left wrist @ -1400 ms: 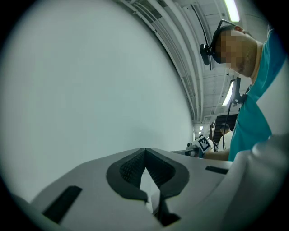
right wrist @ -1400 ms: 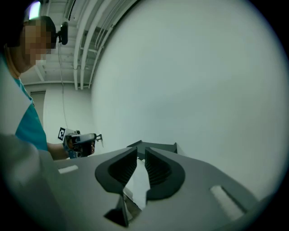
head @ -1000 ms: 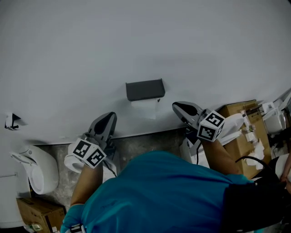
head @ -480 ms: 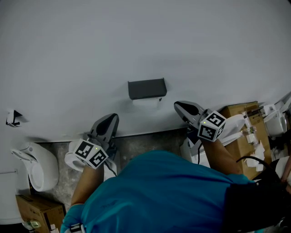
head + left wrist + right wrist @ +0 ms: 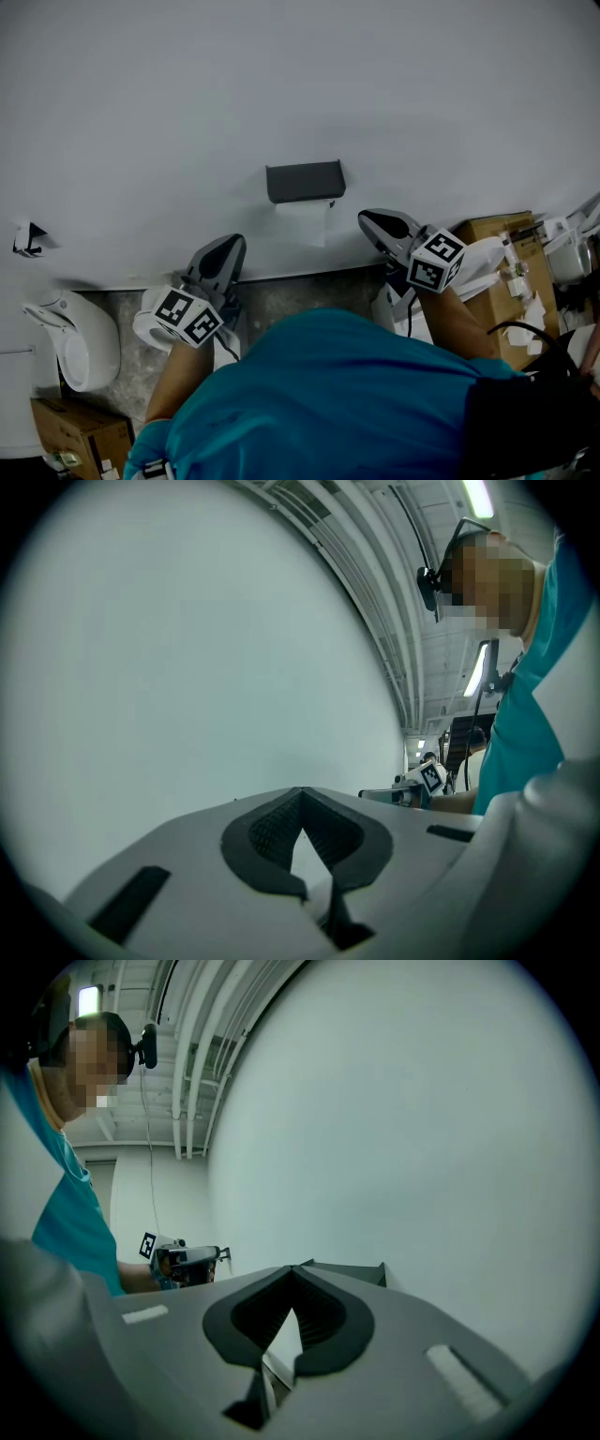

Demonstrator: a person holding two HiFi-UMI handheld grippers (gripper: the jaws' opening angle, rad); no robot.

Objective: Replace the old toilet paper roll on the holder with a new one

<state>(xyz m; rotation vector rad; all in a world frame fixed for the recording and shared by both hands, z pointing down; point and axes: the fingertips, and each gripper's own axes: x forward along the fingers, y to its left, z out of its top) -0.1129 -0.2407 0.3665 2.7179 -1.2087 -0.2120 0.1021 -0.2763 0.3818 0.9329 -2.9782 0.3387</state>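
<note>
Your left claw (image 5: 228,247) pressed together, empty, below and left of the dark holder (image 5: 305,181) on the white wall (image 5: 281,84), your right claw (image 5: 369,219) pressed together on nothing, just right of it, toilet paper (image 5: 302,222) hanging under the holder, between both claws

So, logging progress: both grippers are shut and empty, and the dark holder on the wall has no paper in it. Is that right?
Not quite. The dark holder is not bare: the head view shows white paper hanging just below it. The rest holds: the left gripper and right gripper are shut and empty.
</note>
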